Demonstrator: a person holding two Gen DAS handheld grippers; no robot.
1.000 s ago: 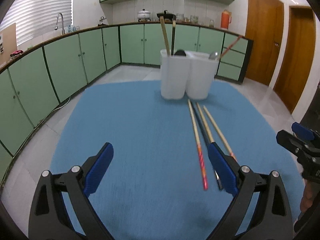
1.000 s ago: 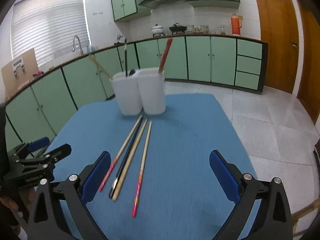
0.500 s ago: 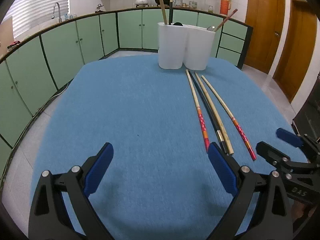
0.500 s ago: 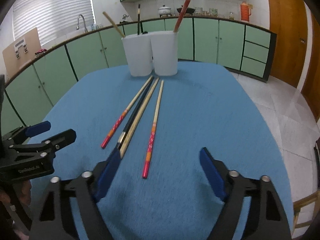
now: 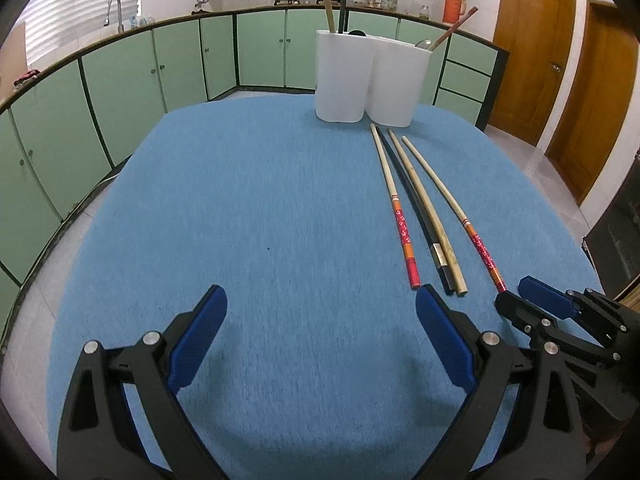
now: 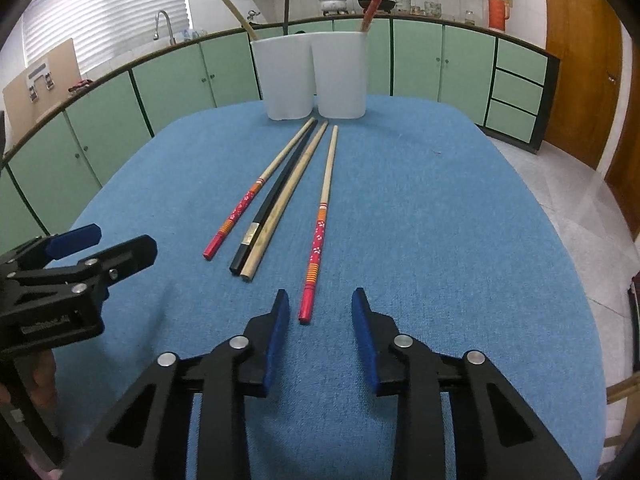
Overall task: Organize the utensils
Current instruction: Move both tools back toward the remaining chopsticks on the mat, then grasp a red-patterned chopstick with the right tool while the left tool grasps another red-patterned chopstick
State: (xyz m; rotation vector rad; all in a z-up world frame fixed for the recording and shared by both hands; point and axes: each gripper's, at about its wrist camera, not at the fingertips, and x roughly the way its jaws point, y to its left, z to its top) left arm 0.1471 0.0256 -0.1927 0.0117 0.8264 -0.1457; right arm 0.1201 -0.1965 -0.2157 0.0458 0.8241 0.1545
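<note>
Several chopsticks lie side by side on the blue mat [image 6: 440,208]: a red-ended one [image 6: 256,192] at left, a black one [image 6: 276,204], a plain bamboo one [image 6: 292,188], and a second red-ended one [image 6: 322,216] at right. Two white holders [image 6: 312,76] at the far edge hold a few utensils. My right gripper [image 6: 320,312] is open, jaws partly narrowed, just short of the right red-ended chopstick's near tip. My left gripper [image 5: 320,316] is wide open and empty, left of the chopsticks [image 5: 424,208]. The right gripper also shows in the left wrist view [image 5: 524,300].
Green kitchen cabinets [image 5: 120,80] ring the table, with a sink tap [image 5: 112,4] at left and wooden doors [image 5: 532,52] at right. The mat's edges drop off on both sides. The left gripper shows in the right wrist view [image 6: 100,248].
Both grippers have dropped lower toward the mat. My right gripper has moved in behind the right red-ended chopstick and its jaws have narrowed. The chopsticks have not moved.
</note>
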